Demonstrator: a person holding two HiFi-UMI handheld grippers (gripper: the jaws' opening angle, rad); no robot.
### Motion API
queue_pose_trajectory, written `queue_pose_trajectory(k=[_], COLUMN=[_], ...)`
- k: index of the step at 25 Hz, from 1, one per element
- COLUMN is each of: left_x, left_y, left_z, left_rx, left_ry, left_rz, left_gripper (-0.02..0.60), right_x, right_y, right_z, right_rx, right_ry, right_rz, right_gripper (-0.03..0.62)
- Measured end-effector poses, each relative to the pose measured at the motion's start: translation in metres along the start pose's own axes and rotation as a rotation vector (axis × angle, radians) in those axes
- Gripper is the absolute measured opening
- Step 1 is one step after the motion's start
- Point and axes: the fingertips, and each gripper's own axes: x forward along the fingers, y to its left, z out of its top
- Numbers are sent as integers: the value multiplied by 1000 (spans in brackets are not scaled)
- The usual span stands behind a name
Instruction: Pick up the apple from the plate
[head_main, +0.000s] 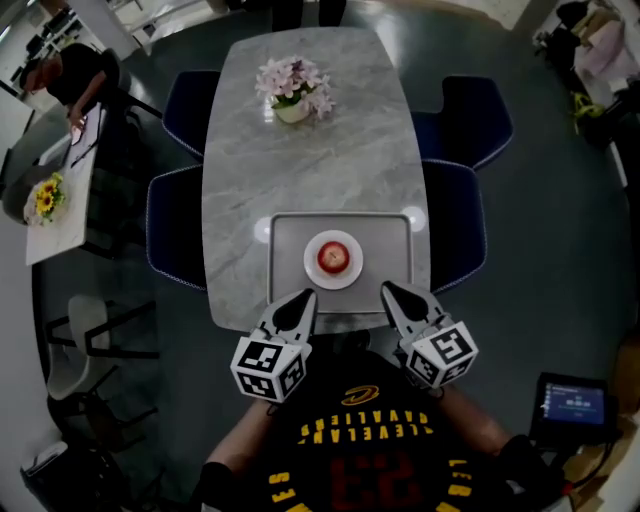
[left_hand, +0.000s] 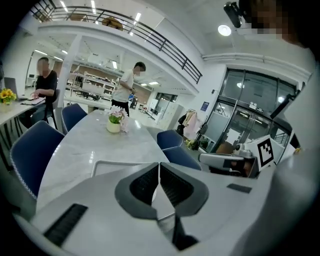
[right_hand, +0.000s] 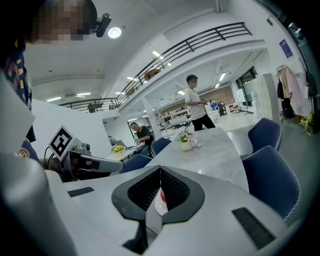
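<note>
A red apple (head_main: 335, 258) sits in the middle of a round white plate (head_main: 312, 270), which rests on a grey tray (head_main: 285, 262) at the near end of the marble table. My left gripper (head_main: 307, 297) hovers at the tray's near left corner with its jaws shut and empty. My right gripper (head_main: 388, 291) hovers at the near right corner, also shut and empty. Both point toward the plate from the near side. In the right gripper view a sliver of the apple (right_hand: 161, 194) and plate shows through the slit between the jaws. The left gripper view shows the tray rim (left_hand: 107, 162).
A pot of pink flowers (head_main: 293, 90) stands at the table's far end. Dark blue chairs (head_main: 172, 230) line both long sides. A second table with yellow flowers (head_main: 46, 197) and a seated person lies to the left. A device with a screen (head_main: 574, 403) sits on the floor at right.
</note>
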Motion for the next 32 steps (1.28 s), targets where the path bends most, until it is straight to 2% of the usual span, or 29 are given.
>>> queue_pose_trajectory(k=[7,12,17,19,20,27,32], left_x=[32,51,66,72,76,98,112], left_y=[47,74,90,95,98,116,129], left_z=[-6,-15,-20,-26,-29,-46,-71], left_rx=[6,-70,-126,-172,-187,-247,-318], left_ry=[112,182,232,258,271,347,425], left_rz=[-74,-131,-182,-201,-205,-157,-103], left_gripper=[0,0,13,42,49,49,49], right_x=[48,74,90,93,94,105,114], right_y=[-26,-31,-32,-36,-39,-68,-85], right_z=[-18,-36,-43,-48,-51,-72,-104], right_rx=[-11,37,78,116,129,192,336], right_ry=[103,193,234,244,251,344,426], right_rz=[-103,-121,-152,-170,-176,-145,-100], right_gripper=[6,8,9,68,71,71,71])
